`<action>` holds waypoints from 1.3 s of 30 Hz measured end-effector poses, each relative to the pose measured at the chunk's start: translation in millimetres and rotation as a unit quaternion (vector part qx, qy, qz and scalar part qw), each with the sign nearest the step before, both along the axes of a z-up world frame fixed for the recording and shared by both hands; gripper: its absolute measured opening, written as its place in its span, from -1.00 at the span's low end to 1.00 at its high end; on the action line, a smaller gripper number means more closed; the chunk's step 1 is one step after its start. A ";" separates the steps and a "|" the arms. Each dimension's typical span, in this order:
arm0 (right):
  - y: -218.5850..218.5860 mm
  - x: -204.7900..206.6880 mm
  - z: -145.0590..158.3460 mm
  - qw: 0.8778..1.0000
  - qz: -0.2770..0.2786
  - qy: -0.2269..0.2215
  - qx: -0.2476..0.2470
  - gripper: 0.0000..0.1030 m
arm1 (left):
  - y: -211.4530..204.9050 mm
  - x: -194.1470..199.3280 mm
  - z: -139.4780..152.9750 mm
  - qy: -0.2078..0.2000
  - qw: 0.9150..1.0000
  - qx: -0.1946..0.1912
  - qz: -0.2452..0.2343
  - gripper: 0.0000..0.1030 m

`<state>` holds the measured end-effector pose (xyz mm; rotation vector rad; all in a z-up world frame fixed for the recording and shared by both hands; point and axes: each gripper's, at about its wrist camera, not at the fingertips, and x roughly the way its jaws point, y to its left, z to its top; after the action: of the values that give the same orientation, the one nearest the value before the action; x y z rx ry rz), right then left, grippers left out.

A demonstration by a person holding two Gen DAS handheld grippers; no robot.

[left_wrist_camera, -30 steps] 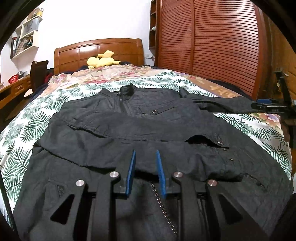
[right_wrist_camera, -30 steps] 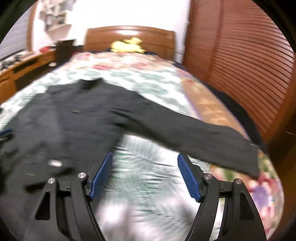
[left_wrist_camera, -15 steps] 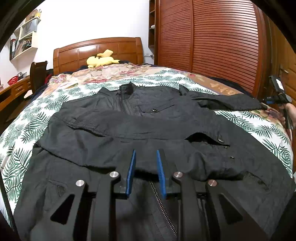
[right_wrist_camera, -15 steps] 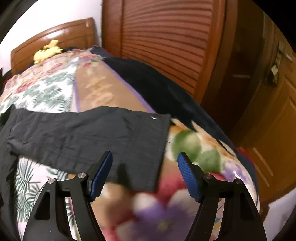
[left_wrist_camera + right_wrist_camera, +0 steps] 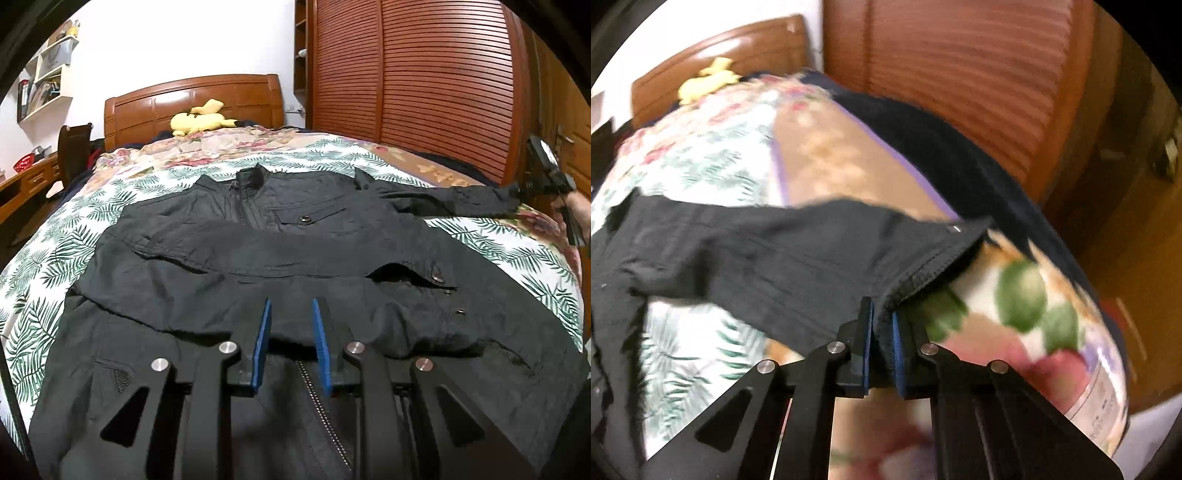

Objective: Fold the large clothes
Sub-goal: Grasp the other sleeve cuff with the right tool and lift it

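So the black jacket (image 5: 280,258) is laid out front-up on the bed (image 5: 44,258), collar toward the headboard (image 5: 192,103). One sleeve is already folded across the chest, the other sleeve (image 5: 798,254) is stretched out to the side over the floral blanket.

Right claw (image 5: 882,325) has just snapped closed and it's clenched on the cuff (image 5: 923,273) of that outstretched sleeve, fabric pinched right between the blue pads. Left claw (image 5: 290,325) hovers low over the hem near the zipper (image 5: 321,402). Its jaws are only a little apart and there's a clear gap between the pads, nothing in it, so I'd call it released.

My take on doing this step well: lift the cuff just enough to clear the bed, then carry it in an arc across the chest so the sleeve lands flat on top of the other one. Don't yank, the grip is only on the cuff edge and the whole shoulder could drag sideways. Keeping the left claw down on the hem as an anchor would probably help stop the body from sliding on that slippery-looking bedspread
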<state>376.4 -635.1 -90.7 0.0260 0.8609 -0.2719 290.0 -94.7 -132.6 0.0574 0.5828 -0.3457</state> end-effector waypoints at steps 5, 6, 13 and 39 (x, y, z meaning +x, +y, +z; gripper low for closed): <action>59.2 -8.6 55.8 0.998 0.040 -0.046 -0.028 -0.87 | 1.9 -10.7 9.6 -0.002 1.000 0.009 -0.019 -0.60; 75.7 -11.0 69.7 0.996 0.054 -0.055 -0.037 -0.87 | 2.1 -12.6 10.7 -0.002 1.000 0.010 -0.022 -0.60; 183.2 -12.2 139.6 0.982 0.137 -0.101 -0.086 -0.88 | 23.7 -29.7 27.5 -0.006 1.000 -0.007 -0.021 -0.60; 470.6 -83.2 124.7 0.888 0.445 -0.101 -0.056 -0.88 | 127.6 -56.1 51.9 -0.044 0.996 -0.032 0.067 -0.60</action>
<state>293.2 -164.5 34.0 -0.4363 0.5720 0.5408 233.9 32.9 -80.7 -0.0270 0.4864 -0.2306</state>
